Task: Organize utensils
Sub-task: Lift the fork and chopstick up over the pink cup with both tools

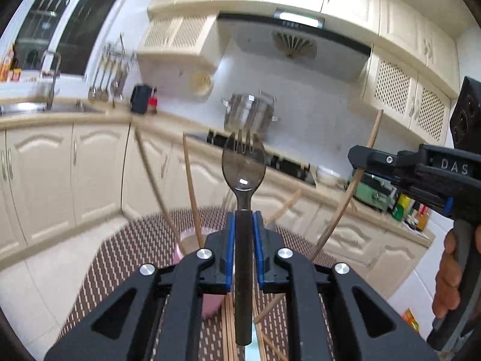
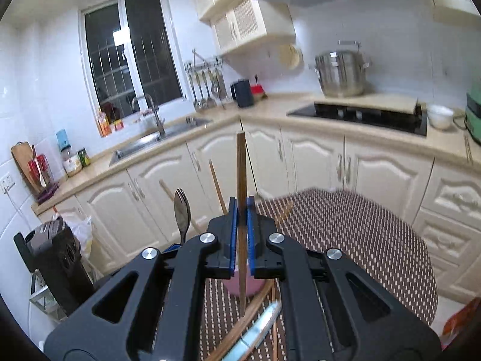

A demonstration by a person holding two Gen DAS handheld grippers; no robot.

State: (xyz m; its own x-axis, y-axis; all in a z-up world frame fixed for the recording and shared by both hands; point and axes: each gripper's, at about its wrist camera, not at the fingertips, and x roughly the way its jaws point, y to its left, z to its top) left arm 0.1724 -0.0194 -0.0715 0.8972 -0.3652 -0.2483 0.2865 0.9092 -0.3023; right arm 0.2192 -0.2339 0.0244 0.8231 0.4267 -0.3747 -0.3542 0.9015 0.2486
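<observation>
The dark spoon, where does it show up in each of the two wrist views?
Left wrist view: dark spoon at centre, upright, clamped in the left gripper.
Right wrist view: left of centre, bowl up, beside the right gripper.
Shared landmark: steel pot by the hob.

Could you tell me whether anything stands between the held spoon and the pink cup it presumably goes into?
Partly. The left tongs hold the spoon upright above the pink cup, which already contains chopsticks leaning out of its mouth. They crowd the opening, though there seems to be room beside them. Nothing else visibly intervenes.
</observation>
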